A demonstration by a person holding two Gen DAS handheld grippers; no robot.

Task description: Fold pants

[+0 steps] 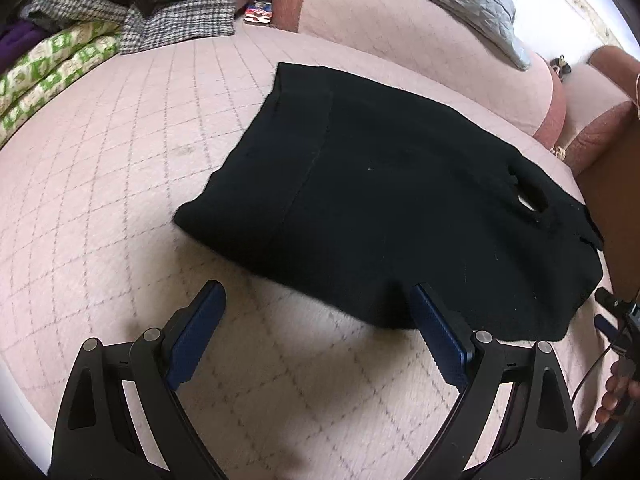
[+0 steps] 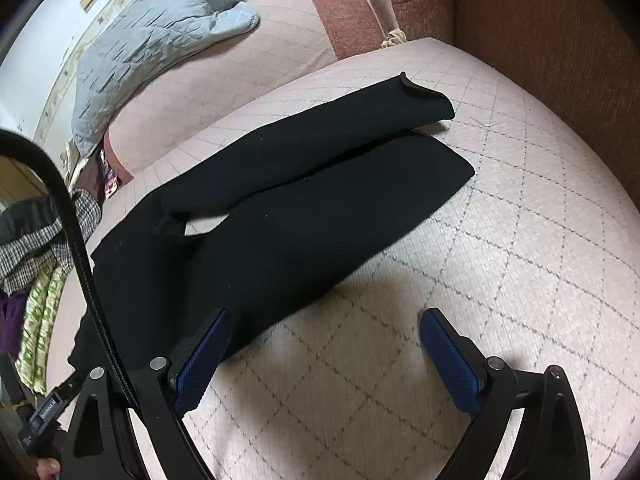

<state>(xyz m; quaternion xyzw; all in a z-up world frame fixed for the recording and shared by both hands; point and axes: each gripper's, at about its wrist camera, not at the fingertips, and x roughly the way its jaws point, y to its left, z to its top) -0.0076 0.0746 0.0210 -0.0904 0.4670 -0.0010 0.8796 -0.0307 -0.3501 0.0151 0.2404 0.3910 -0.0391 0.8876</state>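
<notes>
Black pants (image 1: 380,184) lie flat on a pink quilted sofa seat (image 1: 120,168). In the left wrist view I see the waist end, with the waistband at the far left. My left gripper (image 1: 316,304) is open and empty, hovering just before the near edge of the pants. In the right wrist view the pants (image 2: 280,216) show both legs stretched away to the right, the far leg's hem curled up. My right gripper (image 2: 324,332) is open and empty, above the near edge of the near leg, its left fingertip over the cloth.
A pile of checked and green patterned clothes (image 1: 100,20) lies at the seat's left end. A grey quilted cloth (image 2: 152,32) is draped over the sofa back. A brown armrest (image 2: 540,40) bounds the right end. A black strap (image 2: 80,248) hangs at left in the right wrist view.
</notes>
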